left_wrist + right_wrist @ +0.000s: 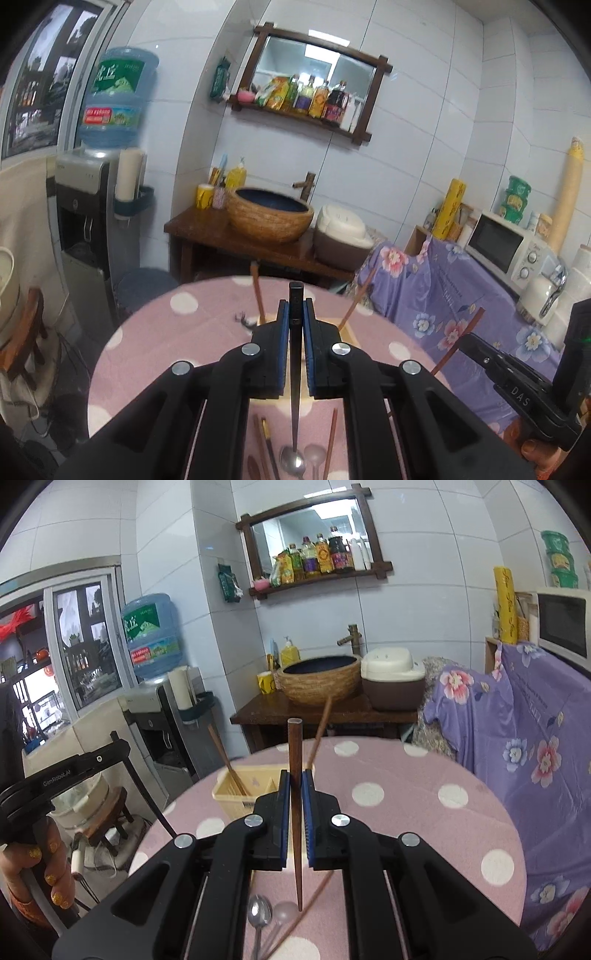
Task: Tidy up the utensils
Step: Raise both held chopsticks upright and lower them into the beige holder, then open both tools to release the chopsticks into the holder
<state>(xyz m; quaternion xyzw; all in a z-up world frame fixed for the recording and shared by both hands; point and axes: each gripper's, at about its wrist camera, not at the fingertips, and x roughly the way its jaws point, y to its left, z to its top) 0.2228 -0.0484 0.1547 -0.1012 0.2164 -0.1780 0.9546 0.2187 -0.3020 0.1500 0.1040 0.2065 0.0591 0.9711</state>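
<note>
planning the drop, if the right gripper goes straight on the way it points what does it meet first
Probably the yellow utensil holder, just ahead and slightly left of the right gripper, which is shut on a brown chopstick. Depth is unclear; it might pass the holder's right edge over the table.

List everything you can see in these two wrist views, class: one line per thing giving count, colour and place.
Table: one, pink with white dots, under both grippers.
Utensil holder: one, cream, on table, two brown chopsticks standing in it.
Black chopstick: one, in left jaws.
Brown chopstick: one, in right jaws.
Spoons: two visible, metal, lying on table.
Loose chopsticks: several, brown, beside spoons.
Basin: one, woven-brown, wooden stand.
Microwave: one, white, right.
Left gripper: black, shut.
Right gripper: black, shut.
</note>
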